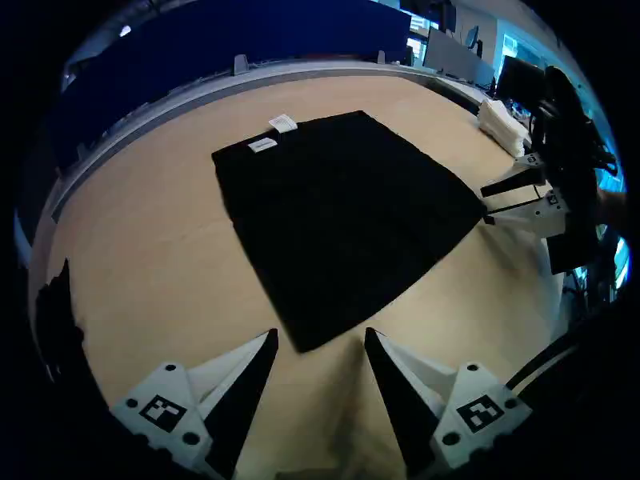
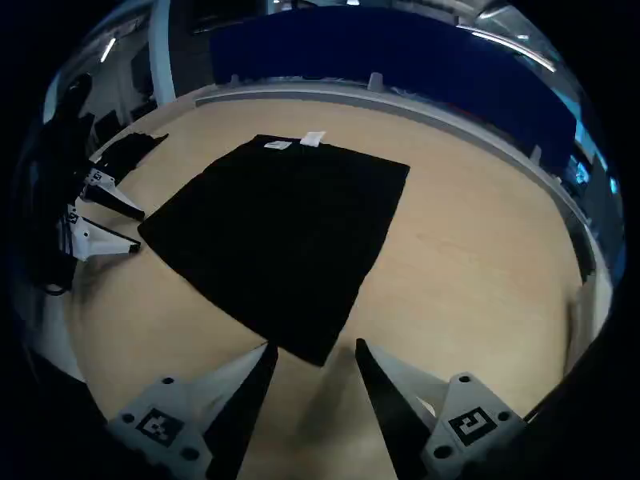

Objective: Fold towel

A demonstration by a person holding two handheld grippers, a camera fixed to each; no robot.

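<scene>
Black towel [image 1: 344, 216] flat | long axis runs away | labels [image 1: 272, 134] far end

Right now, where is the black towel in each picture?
Left gripper view: the flat black cloth towel lies centre, on the pale wooden table.
Right gripper view: centre too, its near corner low down.
Shared landmark: the small white tags on its far edge.

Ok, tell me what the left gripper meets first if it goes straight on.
Probably the black towel: its near corner lies on the table just ahead of the open left gripper, though depth is unclear.
</scene>
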